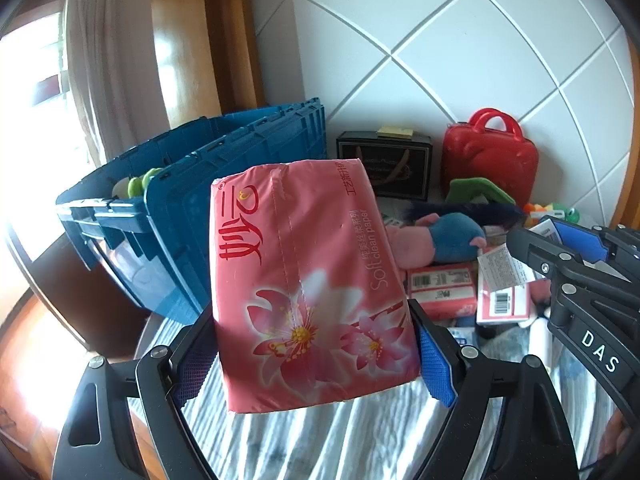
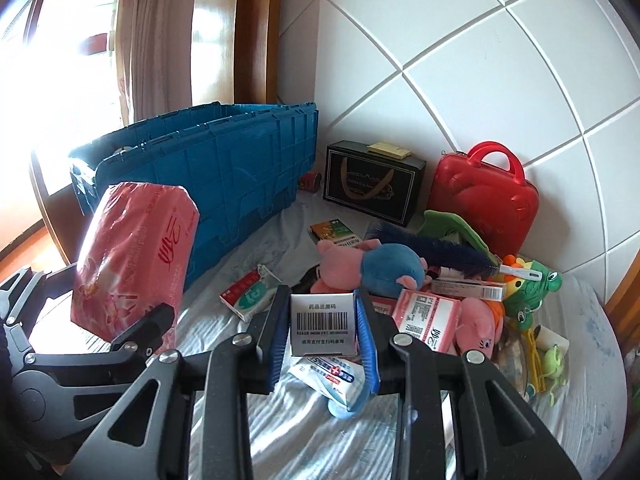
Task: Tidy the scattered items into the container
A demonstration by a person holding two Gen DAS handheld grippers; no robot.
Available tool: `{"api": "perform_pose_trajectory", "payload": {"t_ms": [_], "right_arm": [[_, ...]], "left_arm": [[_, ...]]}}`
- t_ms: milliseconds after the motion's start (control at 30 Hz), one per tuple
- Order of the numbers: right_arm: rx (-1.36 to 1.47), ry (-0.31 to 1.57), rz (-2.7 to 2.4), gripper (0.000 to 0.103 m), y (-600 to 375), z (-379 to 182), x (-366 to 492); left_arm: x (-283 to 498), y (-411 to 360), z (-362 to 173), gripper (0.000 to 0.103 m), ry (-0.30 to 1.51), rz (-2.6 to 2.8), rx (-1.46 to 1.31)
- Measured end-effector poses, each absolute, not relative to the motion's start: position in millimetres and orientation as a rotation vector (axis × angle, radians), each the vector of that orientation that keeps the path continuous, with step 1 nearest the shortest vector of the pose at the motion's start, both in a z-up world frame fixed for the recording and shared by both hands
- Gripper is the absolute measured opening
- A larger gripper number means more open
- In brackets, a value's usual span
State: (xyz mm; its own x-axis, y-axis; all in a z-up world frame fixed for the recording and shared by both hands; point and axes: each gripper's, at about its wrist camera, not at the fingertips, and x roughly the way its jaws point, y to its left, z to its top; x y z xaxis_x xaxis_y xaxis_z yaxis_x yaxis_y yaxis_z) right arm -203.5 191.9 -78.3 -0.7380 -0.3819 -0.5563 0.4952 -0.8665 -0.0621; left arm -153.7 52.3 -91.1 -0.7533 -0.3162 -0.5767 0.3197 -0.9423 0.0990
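Left gripper (image 1: 316,356) clamped on pink tissue pack (image 1: 308,280), held aloft, blue crate (image 1: 192,208) at ten o'clock. Right gripper (image 2: 322,340) pinching small barcode box (image 2: 323,322). Early going: green toy already in crate, heap of plush and boxes (image 2: 420,288) at two o'clock left. Crate interior mostly hidden.

Left gripper (image 1: 314,354): raised off the surface, jaws spread wide and clamped against both long sides of the pink tissue pack (image 1: 308,280); pack stands up and forward from between the blue pads (image 1: 436,368). Right gripper (image 2: 322,338): held to the right of the left one, jaws narrowed on the small barcode box (image 2: 323,326), pads touching both its sides.
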Motion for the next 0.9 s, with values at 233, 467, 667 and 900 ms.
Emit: {"api": "perform_pose_trajectory", "payload": {"t_ms": [233, 467, 667, 900], "right_arm": [[0.663, 0.296, -2.549, 0.031, 156, -51, -199], [0.536, 0.3, -2.51, 0.031, 127, -21, -210], [0.458, 0.324, -2.483, 0.031, 94, 3, -223], [0.631, 0.277, -2.524, 0.031, 81, -29, -258]], "left_arm": [[-150, 28, -66, 0.086, 0.033, -2.66, 0.77], [-155, 2, -40, 0.086, 0.044, -2.599, 0.665], [-163, -33, -26, 0.086, 0.063, -2.558, 0.652], [-188, -43, -37, 0.086, 0.01, -2.662, 0.719]]}}
